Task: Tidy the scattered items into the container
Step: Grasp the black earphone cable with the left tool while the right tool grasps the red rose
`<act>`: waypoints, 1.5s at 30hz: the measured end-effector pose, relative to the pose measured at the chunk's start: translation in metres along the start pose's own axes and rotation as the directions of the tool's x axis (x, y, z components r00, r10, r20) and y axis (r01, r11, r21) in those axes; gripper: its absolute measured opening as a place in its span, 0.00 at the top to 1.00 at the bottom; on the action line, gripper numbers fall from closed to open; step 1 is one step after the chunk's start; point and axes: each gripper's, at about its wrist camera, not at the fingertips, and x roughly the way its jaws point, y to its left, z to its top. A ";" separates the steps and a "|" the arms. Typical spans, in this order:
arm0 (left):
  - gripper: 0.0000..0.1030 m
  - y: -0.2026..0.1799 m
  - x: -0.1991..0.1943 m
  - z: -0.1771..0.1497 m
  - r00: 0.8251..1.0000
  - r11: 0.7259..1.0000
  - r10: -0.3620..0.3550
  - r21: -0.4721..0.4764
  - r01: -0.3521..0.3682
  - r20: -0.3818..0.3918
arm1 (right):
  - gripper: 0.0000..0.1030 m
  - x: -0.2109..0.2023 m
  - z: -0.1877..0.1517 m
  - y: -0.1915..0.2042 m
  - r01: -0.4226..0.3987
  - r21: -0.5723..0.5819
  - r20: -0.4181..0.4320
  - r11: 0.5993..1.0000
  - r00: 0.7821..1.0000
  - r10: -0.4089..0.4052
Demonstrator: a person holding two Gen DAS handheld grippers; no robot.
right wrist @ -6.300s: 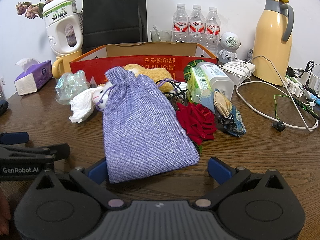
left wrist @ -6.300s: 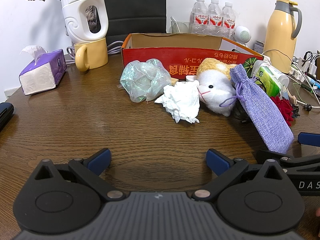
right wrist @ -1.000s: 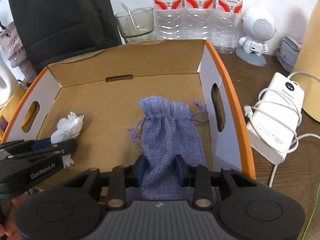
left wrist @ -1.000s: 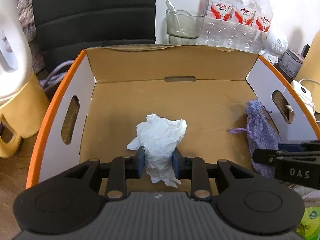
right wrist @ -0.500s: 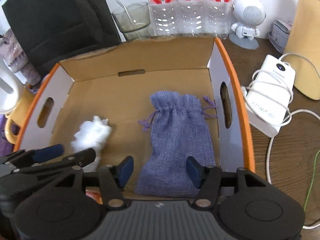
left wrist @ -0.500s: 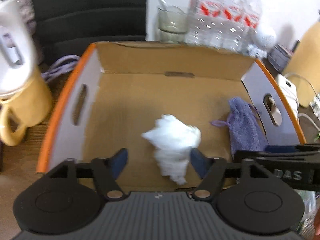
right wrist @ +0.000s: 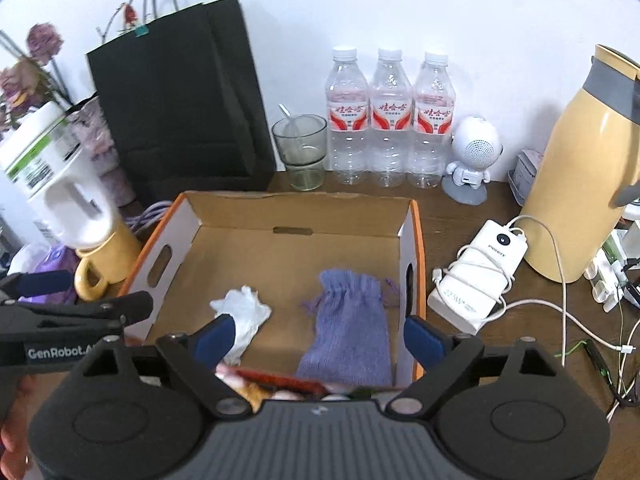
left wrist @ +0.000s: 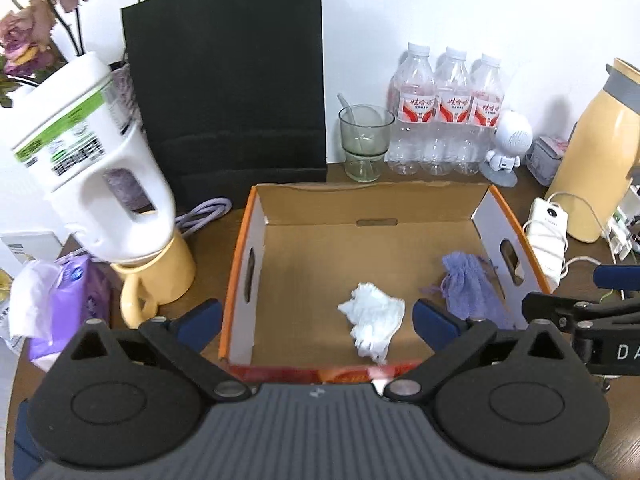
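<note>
An open cardboard box (left wrist: 256,216) with orange rims stands on the brown table; it also shows in the right wrist view (right wrist: 416,216). Inside lie a crumpled white tissue (left wrist: 374,320) (right wrist: 244,312) and a purple drawstring pouch (left wrist: 468,286) (right wrist: 348,328). My left gripper (left wrist: 316,322) is open and empty, above the box's near edge. My right gripper (right wrist: 318,338) is open and empty, above the near edge over the pouch. Each gripper shows at the side of the other's view.
Left of the box stand a yellow mug (left wrist: 156,280) with a white jug (left wrist: 92,184) on it and a purple tissue pack (left wrist: 60,304). Behind are a black bag (left wrist: 228,76), a glass (left wrist: 362,140) and water bottles (left wrist: 448,112). Right are a power bank (right wrist: 480,276), cables and a yellow thermos (right wrist: 576,172).
Both grippers have opened wider and drawn back and up from the box. The tissue and the pouch, let go half a second ago, lie on the box floor.
</note>
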 end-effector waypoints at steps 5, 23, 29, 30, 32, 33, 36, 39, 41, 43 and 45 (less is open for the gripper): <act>0.00 -0.001 -0.019 -0.024 0.996 1.000 0.002 -0.009 -0.001 0.092 | 0.12 -0.012 -0.021 0.003 -0.025 0.000 0.051 1.000 0.998 0.025; 0.00 0.018 -0.078 -0.242 0.929 0.978 -0.097 -0.140 0.155 0.357 | 0.08 -0.090 -0.248 0.004 -0.118 -0.075 0.477 0.990 0.868 0.139; 0.00 0.027 -0.058 -0.254 0.953 0.976 -0.118 -0.146 0.163 0.278 | 0.08 -0.088 -0.276 0.008 -0.112 -0.113 0.453 0.987 0.879 0.151; 0.00 0.028 -0.053 -0.251 0.955 0.977 -0.106 -0.147 0.151 0.276 | 0.08 -0.086 -0.276 0.012 -0.103 -0.130 0.452 0.986 0.879 0.151; 0.00 0.030 -0.045 -0.245 0.960 0.979 -0.097 -0.151 0.140 0.261 | 0.08 -0.079 -0.273 0.017 -0.098 -0.162 0.442 0.982 0.882 0.162; 0.00 0.030 -0.040 -0.242 0.962 0.978 -0.103 -0.152 0.145 0.254 | 0.08 -0.074 -0.271 0.020 -0.096 -0.181 0.434 0.979 0.885 0.167; 0.00 0.028 -0.031 -0.235 0.960 0.980 -0.127 -0.117 0.160 0.250 | 0.10 -0.058 -0.266 0.025 -0.052 -0.218 0.418 0.975 0.898 0.141; 0.00 0.027 -0.021 -0.230 0.965 0.986 -0.107 -0.103 0.135 0.240 | 0.16 -0.039 -0.255 0.025 -0.067 -0.231 0.380 0.971 0.912 0.153; 0.00 0.029 -0.015 -0.226 0.967 0.984 -0.104 -0.117 0.133 0.231 | 0.19 -0.027 -0.246 0.024 -0.057 -0.234 0.351 0.971 0.926 0.139; 0.00 0.029 -0.009 -0.221 0.968 0.983 -0.114 -0.113 0.142 0.224 | 0.21 -0.016 -0.236 0.026 -0.004 -0.236 0.345 0.972 0.934 0.088; 0.00 0.026 -0.007 -0.215 0.966 0.985 -0.131 -0.084 0.153 0.223 | 0.22 -0.009 -0.230 0.025 0.037 -0.233 0.344 0.972 0.938 0.047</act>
